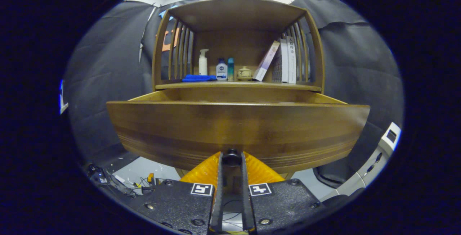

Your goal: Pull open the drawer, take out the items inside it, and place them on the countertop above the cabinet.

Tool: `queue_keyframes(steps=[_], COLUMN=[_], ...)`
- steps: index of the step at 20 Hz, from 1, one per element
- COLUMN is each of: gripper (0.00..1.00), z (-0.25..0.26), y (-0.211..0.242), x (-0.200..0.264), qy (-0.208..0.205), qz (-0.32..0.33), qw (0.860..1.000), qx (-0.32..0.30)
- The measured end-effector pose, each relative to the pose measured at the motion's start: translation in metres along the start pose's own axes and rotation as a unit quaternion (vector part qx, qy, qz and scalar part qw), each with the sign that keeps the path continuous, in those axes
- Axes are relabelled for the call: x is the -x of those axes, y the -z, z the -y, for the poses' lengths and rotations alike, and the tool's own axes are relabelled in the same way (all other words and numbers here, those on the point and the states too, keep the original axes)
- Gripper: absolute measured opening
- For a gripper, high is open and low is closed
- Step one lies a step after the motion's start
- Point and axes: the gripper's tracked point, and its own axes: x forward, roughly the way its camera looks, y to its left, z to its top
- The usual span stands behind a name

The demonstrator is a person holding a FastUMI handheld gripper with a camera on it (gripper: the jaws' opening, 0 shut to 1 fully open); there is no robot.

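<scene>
**Drawer stands pulled out, knob pinched between the fingers**

The wooden cabinet (237, 40) rises beyond the fingers, with slatted sides and an open shelf whose floor serves as the countertop (237, 85). Below it the drawer (237, 127) stands pulled out towards the camera, its broad front panel close ahead; its inside is hidden behind that panel, so what lies in it cannot be told.

On the countertop, books (286, 62) stand against the right side slats, one of them leaning leftward. A folded blue cloth (198, 78) lies at the front left edge. Behind it stands a white pump bottle (203, 63), then a white bottle with a blue cap (221, 70), a slim teal bottle (231, 69), and a small lidded pot (244, 72) near the middle.

The gripper (232, 159) sits at the drawer front's lower middle edge, jaws narrow, both fingers pressing on the small dark knob (232, 156).
</scene>
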Motion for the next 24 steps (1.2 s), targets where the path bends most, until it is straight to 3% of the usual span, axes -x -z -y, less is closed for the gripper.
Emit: queue_keyframes(steps=[2,6,11,15,18,24], gripper=[0.28,0.46,0.83,0.95,0.97,0.99], z=[0.004,0.014,0.018,0.034,0.047,0.044], y=[-0.003,-0.041,-0.097,-0.161,-0.202,-0.232], x=[0.002,0.03,0.055,0.044,0.026,-0.026], qy=[0.003,0.018,0.009,0.017,0.026,0.007], qz=[0.0,0.051,0.07,0.071,0.074,0.02], qw=[1.0,0.998,0.997,0.997,0.996,1.0], qx=[-0.015,0.009,-0.016,-0.038,-0.034,-0.006])
